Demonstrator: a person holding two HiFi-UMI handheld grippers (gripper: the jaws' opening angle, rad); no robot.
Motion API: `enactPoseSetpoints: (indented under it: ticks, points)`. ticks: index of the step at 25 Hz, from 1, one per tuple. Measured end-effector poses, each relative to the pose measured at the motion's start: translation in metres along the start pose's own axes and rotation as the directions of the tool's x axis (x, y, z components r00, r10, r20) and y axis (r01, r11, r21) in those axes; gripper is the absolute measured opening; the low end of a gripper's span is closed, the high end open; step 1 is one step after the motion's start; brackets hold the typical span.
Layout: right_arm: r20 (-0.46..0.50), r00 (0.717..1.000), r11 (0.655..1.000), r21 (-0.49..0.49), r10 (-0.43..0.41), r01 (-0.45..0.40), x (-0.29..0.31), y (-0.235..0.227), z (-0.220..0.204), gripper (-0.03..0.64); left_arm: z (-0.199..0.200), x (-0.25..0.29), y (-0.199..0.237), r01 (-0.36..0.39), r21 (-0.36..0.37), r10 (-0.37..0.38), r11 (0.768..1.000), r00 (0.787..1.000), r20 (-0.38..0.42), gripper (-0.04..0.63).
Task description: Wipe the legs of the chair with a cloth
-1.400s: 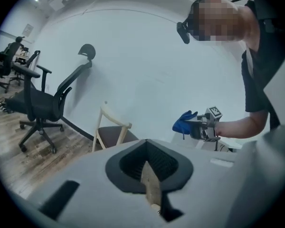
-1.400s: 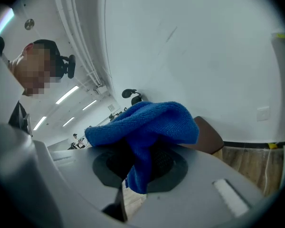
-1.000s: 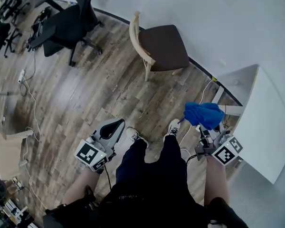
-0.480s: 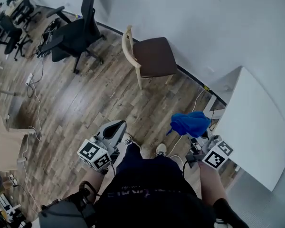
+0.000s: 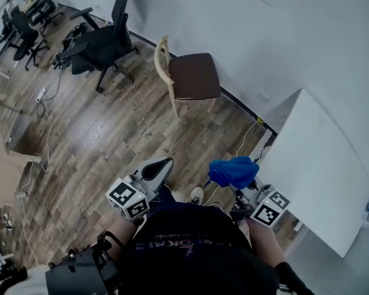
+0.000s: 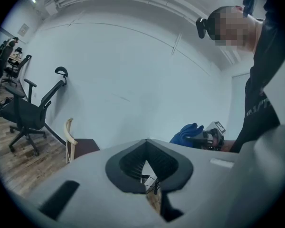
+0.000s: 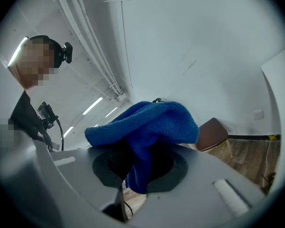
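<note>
Cloth (image 5: 234, 171) shifted leftward, right gripper (image 7: 143, 167) clamping it

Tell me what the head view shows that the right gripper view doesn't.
Only the head view shows the black office chairs, the white table, the left hand-held gripper and the cables on the floor. Only the right gripper view shows the ceiling light strips and pipes, and, close up, the right hand-held gripper with its jaws shut on the blue cloth. Both show the cloth, the wooden chair with its brown seat, the wooden floor and the white wall.
</note>
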State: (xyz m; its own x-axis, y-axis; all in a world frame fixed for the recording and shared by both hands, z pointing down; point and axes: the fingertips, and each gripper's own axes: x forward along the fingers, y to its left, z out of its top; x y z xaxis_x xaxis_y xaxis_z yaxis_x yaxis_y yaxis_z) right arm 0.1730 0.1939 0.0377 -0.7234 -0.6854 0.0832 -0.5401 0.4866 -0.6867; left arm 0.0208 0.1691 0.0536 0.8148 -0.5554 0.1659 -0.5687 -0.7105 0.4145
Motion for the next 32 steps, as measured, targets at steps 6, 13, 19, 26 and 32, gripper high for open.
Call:
enactPoseSetpoints:
  ticks: [6,13,19,26,32]
  points:
    - [-0.016,1.0,1.0,0.006,0.017,-0.017,-0.014,0.013,-0.014,0.066,-0.009,-0.005,-0.018,-0.003,0.0,0.003,1.0,1.0,-0.001,-0.003]
    - [-0.041,0.999,1.0,0.003,0.03,-0.03,-0.021,0.013,-0.029,0.066,-0.027,-0.001,-0.031,0.009,-0.037,-0.01,0.999,1.0,-0.019,-0.003]
    - [-0.07,0.996,0.998,0.028,0.05,-0.048,-0.021,0.016,-0.042,0.066,-0.037,-0.004,-0.04,0.01,-0.061,-0.011,0.998,1.0,-0.022,-0.003]
    - [-0.077,0.994,0.997,0.027,0.079,-0.077,-0.021,0.022,-0.046,0.066,-0.038,-0.006,-0.046,0.012,-0.055,-0.014,0.998,1.0,-0.027,-0.003]
    - [-0.078,0.993,0.996,0.029,0.088,-0.086,-0.029,0.026,-0.05,0.064,-0.038,-0.005,-0.053,0.016,-0.053,-0.017,0.998,1.0,-0.019,-0.003]
